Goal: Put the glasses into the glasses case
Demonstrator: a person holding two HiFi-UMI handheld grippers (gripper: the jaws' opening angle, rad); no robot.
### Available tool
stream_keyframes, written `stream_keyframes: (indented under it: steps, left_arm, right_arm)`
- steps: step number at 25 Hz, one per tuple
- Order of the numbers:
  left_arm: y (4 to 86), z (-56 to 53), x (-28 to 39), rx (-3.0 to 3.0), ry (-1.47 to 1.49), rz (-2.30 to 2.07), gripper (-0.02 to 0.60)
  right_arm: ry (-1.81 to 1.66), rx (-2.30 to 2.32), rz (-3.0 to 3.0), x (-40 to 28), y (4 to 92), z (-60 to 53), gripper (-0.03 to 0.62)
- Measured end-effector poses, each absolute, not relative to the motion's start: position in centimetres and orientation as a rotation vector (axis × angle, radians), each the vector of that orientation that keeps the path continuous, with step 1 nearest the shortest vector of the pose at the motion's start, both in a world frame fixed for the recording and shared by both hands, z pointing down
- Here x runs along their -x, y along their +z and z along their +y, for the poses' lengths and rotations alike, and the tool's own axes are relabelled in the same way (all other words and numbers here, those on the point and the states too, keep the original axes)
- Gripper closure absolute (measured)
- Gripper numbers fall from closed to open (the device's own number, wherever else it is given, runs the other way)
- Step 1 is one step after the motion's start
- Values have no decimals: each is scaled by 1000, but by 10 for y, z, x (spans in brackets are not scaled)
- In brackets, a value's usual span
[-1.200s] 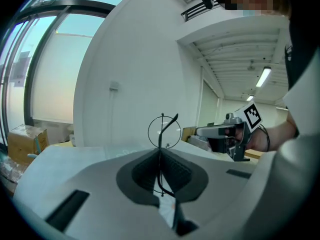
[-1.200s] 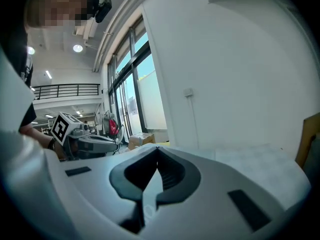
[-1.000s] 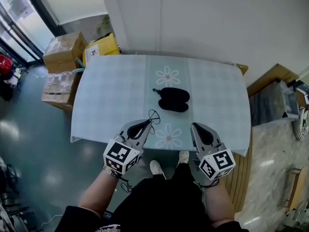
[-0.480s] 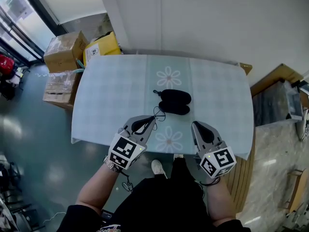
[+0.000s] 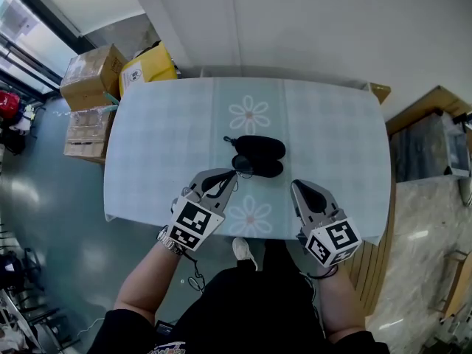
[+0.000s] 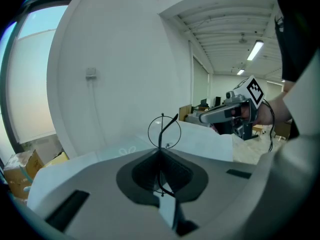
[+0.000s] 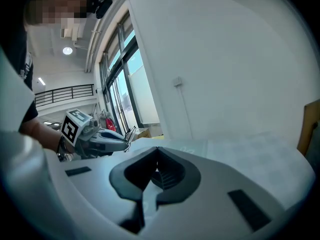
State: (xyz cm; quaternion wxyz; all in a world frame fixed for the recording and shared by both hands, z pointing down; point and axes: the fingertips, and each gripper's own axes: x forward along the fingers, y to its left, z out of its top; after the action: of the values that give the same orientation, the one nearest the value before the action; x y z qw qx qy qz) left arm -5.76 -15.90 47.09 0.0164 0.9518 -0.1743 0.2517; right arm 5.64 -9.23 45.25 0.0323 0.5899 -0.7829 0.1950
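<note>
A thin black wire-rimmed pair of glasses (image 5: 240,164) (image 6: 164,132) is pinched in my left gripper (image 5: 230,178) (image 6: 160,154), whose jaws are shut on the frame; a round lens sticks up past the tips. The glasses hang just left of the black glasses case (image 5: 257,155), which lies open in two dark halves in the middle of the pale checked table (image 5: 162,131). My right gripper (image 5: 298,189) (image 7: 156,159) hovers over the table's near edge, shut and holding nothing. In the right gripper view the left gripper (image 7: 107,139) and glasses (image 7: 130,134) show at the left.
Cardboard boxes (image 5: 92,76) and a yellow box (image 5: 147,68) stand on the floor at the table's far left corner. A white wall (image 5: 310,21) runs behind the table. Wooden furniture (image 5: 435,124) sits to the right. My shoe (image 5: 243,251) shows below the table's near edge.
My left gripper has carried the glasses forward and right, from the near table edge up to the case. The right gripper has hardly moved.
</note>
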Motion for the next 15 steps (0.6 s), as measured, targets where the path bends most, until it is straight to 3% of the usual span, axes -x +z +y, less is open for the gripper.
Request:
stream_keyframes:
  steps: [15]
  left_arm:
    - [537,-190,-13,-3019,1163,-251,554]
  right_arm:
    - [754,-1834,-2374,-114,494,-116,571]
